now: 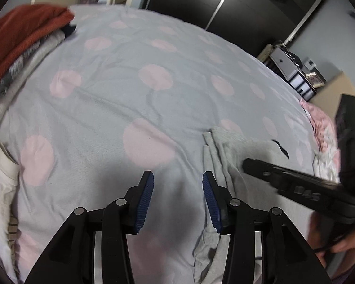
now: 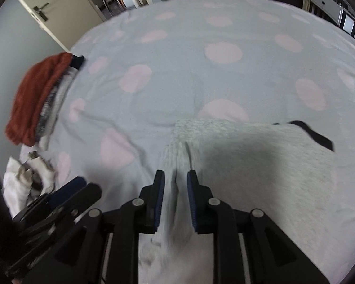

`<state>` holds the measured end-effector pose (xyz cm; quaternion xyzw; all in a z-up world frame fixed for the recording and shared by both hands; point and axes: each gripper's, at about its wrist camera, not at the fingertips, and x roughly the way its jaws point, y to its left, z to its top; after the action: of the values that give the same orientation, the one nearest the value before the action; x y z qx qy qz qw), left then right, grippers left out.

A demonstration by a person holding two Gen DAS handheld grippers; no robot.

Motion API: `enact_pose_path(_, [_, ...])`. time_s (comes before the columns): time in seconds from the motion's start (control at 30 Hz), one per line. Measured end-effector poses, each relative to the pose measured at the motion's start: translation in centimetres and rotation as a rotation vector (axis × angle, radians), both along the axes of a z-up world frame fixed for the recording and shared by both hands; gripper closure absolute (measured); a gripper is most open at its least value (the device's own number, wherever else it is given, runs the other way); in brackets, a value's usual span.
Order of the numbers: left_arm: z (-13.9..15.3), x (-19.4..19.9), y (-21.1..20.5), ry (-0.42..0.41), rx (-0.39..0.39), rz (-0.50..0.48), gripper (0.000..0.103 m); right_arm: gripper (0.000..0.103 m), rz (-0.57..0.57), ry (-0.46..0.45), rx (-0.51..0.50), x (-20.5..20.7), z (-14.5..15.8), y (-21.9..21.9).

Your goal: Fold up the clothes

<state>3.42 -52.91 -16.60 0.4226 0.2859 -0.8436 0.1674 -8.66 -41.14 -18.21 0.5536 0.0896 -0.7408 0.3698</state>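
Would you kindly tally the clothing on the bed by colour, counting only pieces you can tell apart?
Rust-red, top of the stack: 1, rust-red garment
Light grey, between the right gripper jaws: 1, grey garment
White, crumpled at the bed edge: 1, white garment
Total: 3; the layers under the red piece are too blurred to count.

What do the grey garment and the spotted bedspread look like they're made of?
Grey garment: probably cotton jersey or sweatshirt knit, going by its matte, heathered fleck and soft folds. Spotted bedspread: likely a fleecy or brushed fabric, with a matte, slightly fuzzy surface and shallow creases.
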Motion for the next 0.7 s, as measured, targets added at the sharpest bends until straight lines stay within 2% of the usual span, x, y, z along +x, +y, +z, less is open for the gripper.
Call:
enact_pose_path(0.13, [0.9,0.9,2.4,0.022,-0.018,-0.069,0.053,0.083,-0.001,0.016,-0.063,1.9,2.0,4.4])
enact_pose_path(0.27, [0.8,1.6,4.8,0.015,0.034,-0.138,0.053,0.082,-0.030,0.028,-0.089,3.7,2.4,10.6])
enact_pose_path(0.43, [0.5,2.5,7.0,-0.002,0.101,-0.166,0.053,0.082,-0.136,0.021,-0.101,5.2,0.6,18.5])
enact_pose_path(0.57, [-0.7,3.5,8.8,-0.054,0.149,-0.166,0.053,0.080,-0.257,-0.015,-0.126,5.4,-1.5,23.7])
enact_pose_path(0.7, [-2.0,4.0,10.0,-0.113,0.191,-0.174,0.053,0.068,-0.333,-0.057,-0.172,5.2,-3.2,27.4])
